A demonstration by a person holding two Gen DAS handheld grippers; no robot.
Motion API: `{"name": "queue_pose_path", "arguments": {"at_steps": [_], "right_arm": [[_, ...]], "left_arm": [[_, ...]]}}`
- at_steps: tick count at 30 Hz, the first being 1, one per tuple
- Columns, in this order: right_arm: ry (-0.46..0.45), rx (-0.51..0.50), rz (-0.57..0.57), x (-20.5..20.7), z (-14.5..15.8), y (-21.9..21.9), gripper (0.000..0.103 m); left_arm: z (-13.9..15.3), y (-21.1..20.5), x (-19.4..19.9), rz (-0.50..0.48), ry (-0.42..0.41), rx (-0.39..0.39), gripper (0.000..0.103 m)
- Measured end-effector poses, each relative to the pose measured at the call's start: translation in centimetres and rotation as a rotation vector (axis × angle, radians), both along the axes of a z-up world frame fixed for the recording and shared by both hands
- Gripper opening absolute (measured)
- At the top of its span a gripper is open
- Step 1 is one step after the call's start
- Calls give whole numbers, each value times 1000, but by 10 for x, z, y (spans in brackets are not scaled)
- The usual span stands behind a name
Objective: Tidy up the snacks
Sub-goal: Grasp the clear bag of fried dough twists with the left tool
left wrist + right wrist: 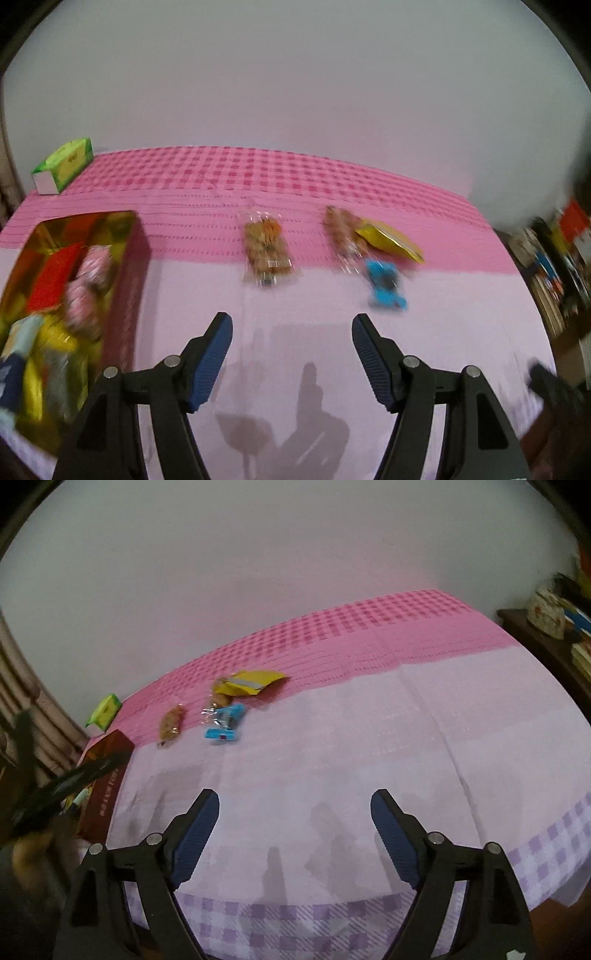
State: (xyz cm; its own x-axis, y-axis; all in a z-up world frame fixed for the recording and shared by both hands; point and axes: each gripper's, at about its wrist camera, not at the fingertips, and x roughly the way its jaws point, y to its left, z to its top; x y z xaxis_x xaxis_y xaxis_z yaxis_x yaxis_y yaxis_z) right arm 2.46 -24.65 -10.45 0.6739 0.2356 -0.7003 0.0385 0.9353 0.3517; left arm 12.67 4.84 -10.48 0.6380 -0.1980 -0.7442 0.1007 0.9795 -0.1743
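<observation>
A gold-lined red box (129,258) at the left holds several snack packs, red, pink and yellow. On the cloth beyond my left gripper (291,323) lie a clear pack of brown snacks (267,247), a second clear pack (341,229), a yellow pouch (388,240) and a blue wrapper (386,284). My left gripper is open and holds nothing. The right gripper (295,799) is open over bare cloth, empty too. From it the blue wrapper (225,725), yellow pouch (251,681), brown pack (171,723) and red box (107,775) lie far left.
A green carton (64,164) stands at the table's far left corner, also the green carton (105,710) in the right view. The pink and lilac checked tablecloth (369,720) covers the table. Shelves with books (554,266) stand to the right. A dark blurred object (55,790) crosses the right view's left edge.
</observation>
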Motion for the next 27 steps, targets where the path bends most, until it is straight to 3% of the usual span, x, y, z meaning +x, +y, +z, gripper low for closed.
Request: {"name": "queue_pose_path", "arguments": {"at_steps": [5, 9, 14, 17, 18, 19, 21, 27], "right_arm": [[-23, 2, 21, -6, 10, -1, 83], [-24, 29, 28, -7, 13, -3, 83], [-23, 42, 41, -7, 12, -1, 83], [-14, 42, 54, -6, 9, 1, 83], [-9, 41, 53, -6, 8, 1, 83], [-3, 42, 53, -5, 7, 1, 83], [1, 48, 54, -5, 7, 2, 83], [-8, 48, 59, -7, 8, 5, 83]], "left_arm": [[-23, -18, 60, 23, 52, 103, 69], [-38, -20, 83, 42, 80, 162, 69], [-52, -11, 107, 95, 134, 142, 69], [-54, -11, 112, 105, 137, 170, 64], [-53, -12, 112, 89, 133, 169, 48], [-52, -14, 114, 76, 137, 180, 45], [-48, -22, 113, 28, 148, 203, 41], [-5, -48, 89, -47, 29, 254, 40]]}}
